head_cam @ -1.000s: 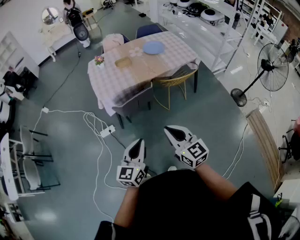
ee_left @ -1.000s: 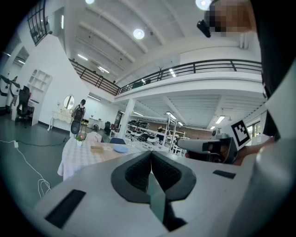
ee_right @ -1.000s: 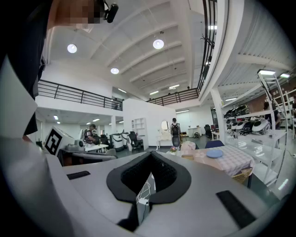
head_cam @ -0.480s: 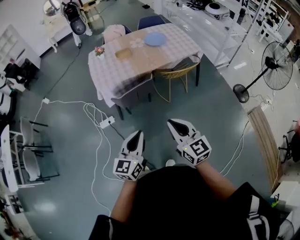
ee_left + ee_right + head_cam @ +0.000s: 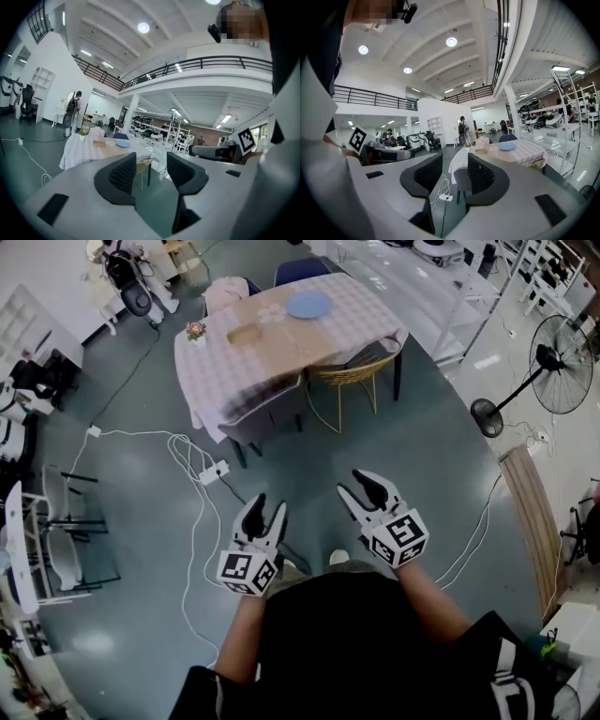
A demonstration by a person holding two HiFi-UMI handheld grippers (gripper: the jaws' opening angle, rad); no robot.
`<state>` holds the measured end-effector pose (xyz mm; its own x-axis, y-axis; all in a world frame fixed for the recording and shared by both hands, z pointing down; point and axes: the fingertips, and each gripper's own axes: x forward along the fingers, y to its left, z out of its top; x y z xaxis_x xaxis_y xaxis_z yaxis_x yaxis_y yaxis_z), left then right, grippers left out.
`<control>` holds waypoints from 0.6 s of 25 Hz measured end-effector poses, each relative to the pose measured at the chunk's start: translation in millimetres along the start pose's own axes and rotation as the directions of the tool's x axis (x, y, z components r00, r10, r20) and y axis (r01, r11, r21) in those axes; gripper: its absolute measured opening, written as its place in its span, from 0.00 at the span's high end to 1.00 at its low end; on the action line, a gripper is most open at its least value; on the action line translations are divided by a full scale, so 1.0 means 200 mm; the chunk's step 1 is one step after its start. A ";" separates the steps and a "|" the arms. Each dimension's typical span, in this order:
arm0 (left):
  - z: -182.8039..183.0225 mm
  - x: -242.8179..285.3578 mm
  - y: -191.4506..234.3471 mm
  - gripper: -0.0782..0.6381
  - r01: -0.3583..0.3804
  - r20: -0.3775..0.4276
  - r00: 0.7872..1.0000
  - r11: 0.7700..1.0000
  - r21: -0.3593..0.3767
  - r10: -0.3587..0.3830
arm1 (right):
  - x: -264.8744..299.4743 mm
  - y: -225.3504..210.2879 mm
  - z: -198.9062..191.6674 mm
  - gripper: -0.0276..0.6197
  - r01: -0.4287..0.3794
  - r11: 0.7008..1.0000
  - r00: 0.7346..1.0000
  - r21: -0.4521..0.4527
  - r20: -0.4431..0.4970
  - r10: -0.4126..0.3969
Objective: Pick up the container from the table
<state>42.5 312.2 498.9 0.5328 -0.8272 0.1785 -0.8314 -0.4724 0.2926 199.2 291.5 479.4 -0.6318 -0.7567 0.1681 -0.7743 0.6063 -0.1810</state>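
Observation:
The container (image 5: 244,335) is a shallow tan box on the checked tablecloth of the table (image 5: 225,390), far ahead across the floor. It shows small in the left gripper view (image 5: 100,141) and in the right gripper view (image 5: 481,151). My left gripper (image 5: 263,512) and right gripper (image 5: 366,489) are held side by side in front of the person's body, well short of the table. Both pairs of jaws are opening, with nothing between them (image 5: 151,164) (image 5: 454,171).
A blue plate (image 5: 308,305) and a small flower pot (image 5: 194,331) also sit on the table. A yellow wire chair (image 5: 352,395) and a grey chair (image 5: 267,432) stand at its near side. A white cable with a power strip (image 5: 214,472) lies on the floor. A standing fan (image 5: 561,381) is at right.
Both grippers' jaws have gone from shut to spread apart. The right gripper has shifted slightly, and the table now sits a little higher in the head view.

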 end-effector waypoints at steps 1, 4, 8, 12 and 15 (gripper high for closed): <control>-0.02 0.00 -0.01 0.64 -0.005 -0.005 1.000 1.000 0.003 0.005 | -0.01 -0.01 -0.02 0.75 -0.004 1.000 1.000 0.005 -0.004 0.004; -0.08 0.00 -0.04 0.64 -0.027 -0.012 1.000 1.000 -0.014 0.027 | -0.03 -0.06 -0.09 0.75 -0.014 1.000 1.000 0.018 -0.021 0.014; -0.15 0.00 -0.07 0.64 -0.033 -0.042 0.999 0.999 -0.026 0.032 | -0.01 -0.12 -0.15 0.75 -0.023 0.998 0.999 0.059 -0.042 0.025; -0.19 0.07 0.03 0.64 -0.035 -0.073 0.997 0.999 -0.036 0.032 | 0.09 -0.13 -0.13 0.75 -0.041 0.998 0.998 0.052 -0.039 0.043; -0.16 0.20 0.13 0.64 -0.028 -0.063 0.998 0.998 -0.052 0.025 | 0.22 -0.19 -0.13 0.75 -0.038 0.998 0.998 0.057 -0.052 0.041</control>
<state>48.5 276.5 543.9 0.5210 -0.8179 0.2441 -0.8366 -0.4325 0.3363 200.9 241.8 519.3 -0.6638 -0.7176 0.2108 -0.7466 0.6197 -0.2420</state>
